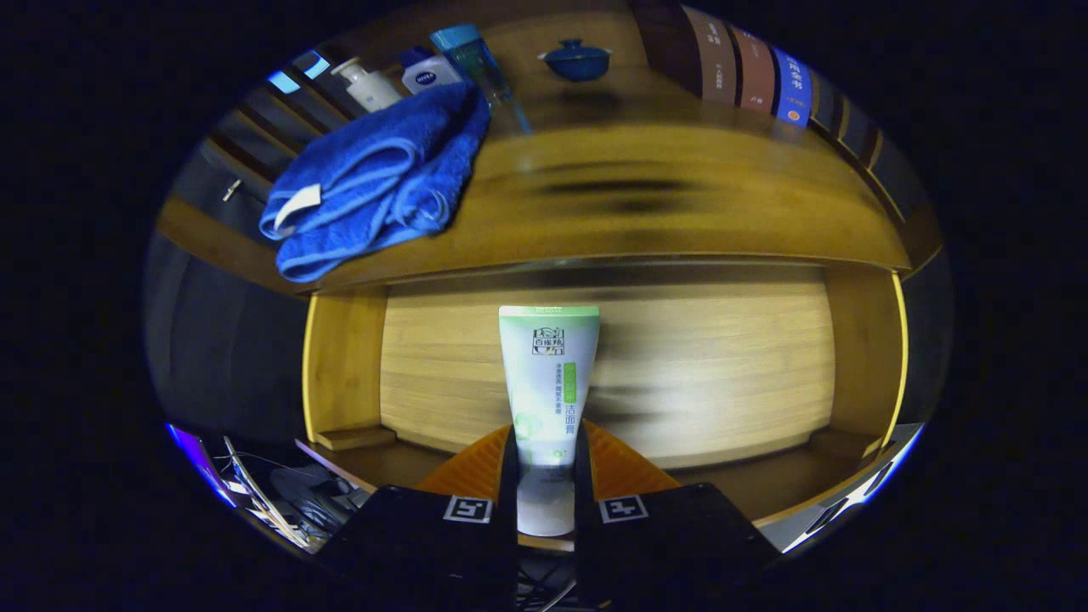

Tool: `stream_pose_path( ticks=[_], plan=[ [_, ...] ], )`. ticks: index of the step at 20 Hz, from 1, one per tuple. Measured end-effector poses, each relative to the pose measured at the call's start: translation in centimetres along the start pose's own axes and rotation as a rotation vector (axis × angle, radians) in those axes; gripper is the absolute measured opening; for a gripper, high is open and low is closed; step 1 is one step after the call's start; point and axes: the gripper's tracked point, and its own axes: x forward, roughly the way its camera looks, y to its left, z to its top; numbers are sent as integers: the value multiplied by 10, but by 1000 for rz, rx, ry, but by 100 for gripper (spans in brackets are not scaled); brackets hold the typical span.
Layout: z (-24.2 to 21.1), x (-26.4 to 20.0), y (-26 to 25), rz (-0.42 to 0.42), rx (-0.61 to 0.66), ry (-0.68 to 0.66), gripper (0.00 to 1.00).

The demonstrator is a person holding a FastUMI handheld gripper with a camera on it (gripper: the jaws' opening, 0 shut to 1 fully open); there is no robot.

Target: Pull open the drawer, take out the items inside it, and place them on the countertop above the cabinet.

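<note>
Tool (546, 446) clamped on upright white-green tube (548, 374), both fingers pressing it, over open drawer (680, 374); blue towel (378, 174) on surface (646, 204) at 11 o'clock.

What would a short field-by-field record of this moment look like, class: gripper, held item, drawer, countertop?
gripper: gripper shut on the tube, both fingers pressing its lower part
held item: white and green tube, upright, cap end down between the fingers
drawer: drawer pulled open, wooden, beyond the tube
countertop: countertop above the drawer, carrying a folded blue towel, bottles behind the towel and a blue lidded bowl
</note>
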Motion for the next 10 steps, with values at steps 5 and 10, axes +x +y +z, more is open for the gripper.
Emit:
stream_pose_path(
  ticks=[5, 10],
  plan=[
    [18, -37, 7, 24, 1, -57, 31],
    [76, -41, -6, -68, -11, -152, 31]
  ],
)
